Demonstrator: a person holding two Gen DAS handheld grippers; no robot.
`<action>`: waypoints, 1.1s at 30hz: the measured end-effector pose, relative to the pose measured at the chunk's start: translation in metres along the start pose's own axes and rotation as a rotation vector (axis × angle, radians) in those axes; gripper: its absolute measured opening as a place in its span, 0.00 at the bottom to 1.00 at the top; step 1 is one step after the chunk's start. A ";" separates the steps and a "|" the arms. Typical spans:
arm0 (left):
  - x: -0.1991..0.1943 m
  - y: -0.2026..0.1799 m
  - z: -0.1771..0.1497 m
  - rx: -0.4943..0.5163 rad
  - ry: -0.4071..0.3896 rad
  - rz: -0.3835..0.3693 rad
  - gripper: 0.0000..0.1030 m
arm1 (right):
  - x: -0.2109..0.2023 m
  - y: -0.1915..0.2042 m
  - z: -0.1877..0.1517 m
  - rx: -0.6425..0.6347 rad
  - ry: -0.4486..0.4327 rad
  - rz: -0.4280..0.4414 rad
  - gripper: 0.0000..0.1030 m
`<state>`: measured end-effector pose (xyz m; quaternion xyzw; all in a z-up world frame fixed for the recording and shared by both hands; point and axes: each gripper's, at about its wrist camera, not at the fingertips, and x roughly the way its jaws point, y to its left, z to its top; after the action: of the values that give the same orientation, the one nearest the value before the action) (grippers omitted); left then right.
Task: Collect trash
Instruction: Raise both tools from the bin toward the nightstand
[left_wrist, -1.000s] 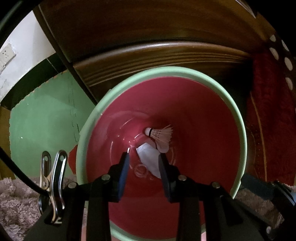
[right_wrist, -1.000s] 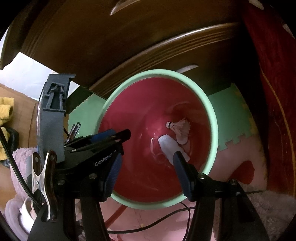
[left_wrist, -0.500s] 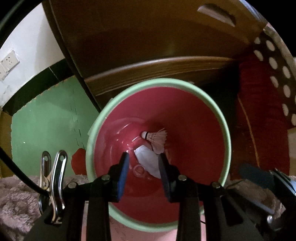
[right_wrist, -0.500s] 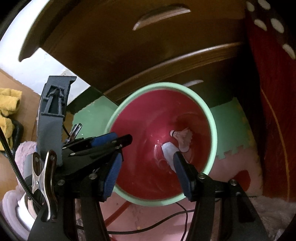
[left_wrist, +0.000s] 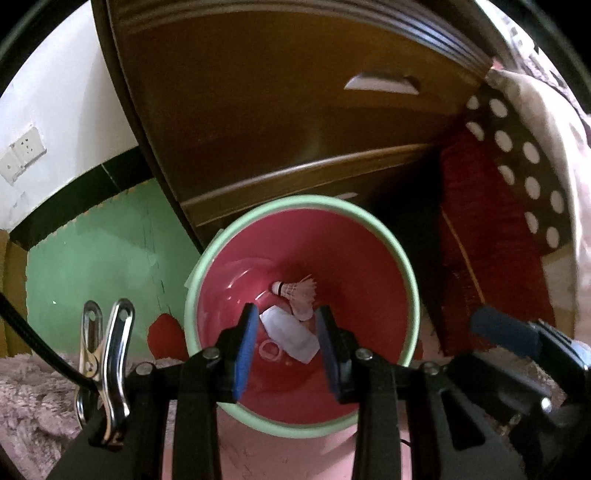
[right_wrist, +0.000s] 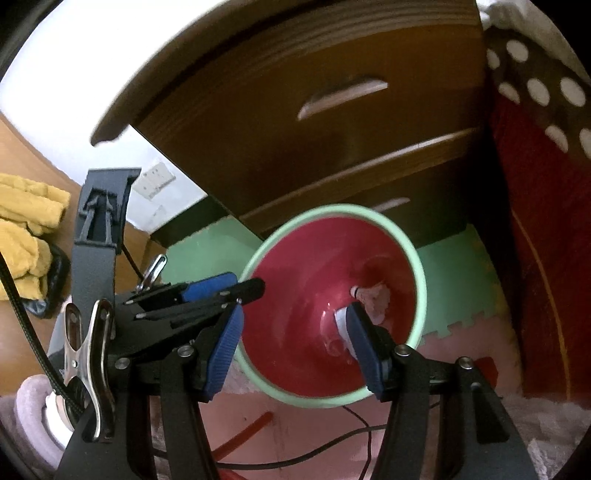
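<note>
A red bin with a pale green rim (left_wrist: 413, 295) stands on the floor against a wooden dresser. At its bottom lie a white shuttlecock (left_wrist: 299, 290) and a crumpled white packet (left_wrist: 290, 332). My left gripper (left_wrist: 286, 308) hangs above the bin mouth, its blue pads a small gap apart, open, with nothing between them. From the right wrist, the same bin rim (right_wrist: 421, 291), shuttlecock (right_wrist: 373, 295) and packet (right_wrist: 341, 319) show below my right gripper (right_wrist: 295, 310), which is open wider and empty. The left gripper (right_wrist: 243, 291) reaches in from the left over the rim.
The dark wooden dresser (left_wrist: 295, 110) with drawer handles rises just behind the bin. Green foam mat (left_wrist: 92, 266) covers the floor at left, and a red blanket with a dotted cloth (left_wrist: 480, 221) hangs at right. Cables (right_wrist: 332, 443) run across the pink floor near a fluffy rug (left_wrist: 29, 387).
Both grippers have risen away from the bin, which now looks smaller and lower in both views. More of the dresser shows. The jaws kept their gaps.
</note>
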<state>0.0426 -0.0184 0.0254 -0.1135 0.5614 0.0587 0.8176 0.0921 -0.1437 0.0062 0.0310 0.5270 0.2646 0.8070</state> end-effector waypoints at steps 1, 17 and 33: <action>-0.001 -0.002 0.000 0.001 -0.004 -0.001 0.32 | -0.003 0.001 0.001 -0.005 -0.011 0.001 0.58; -0.054 -0.020 0.002 0.041 -0.086 -0.025 0.32 | -0.052 0.008 0.008 -0.060 -0.133 -0.013 0.58; -0.131 -0.039 0.038 0.071 -0.214 -0.073 0.56 | -0.124 0.004 0.049 -0.113 -0.279 -0.080 0.58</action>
<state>0.0383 -0.0423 0.1653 -0.0982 0.4682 0.0207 0.8779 0.0949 -0.1858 0.1325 0.0008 0.3947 0.2544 0.8829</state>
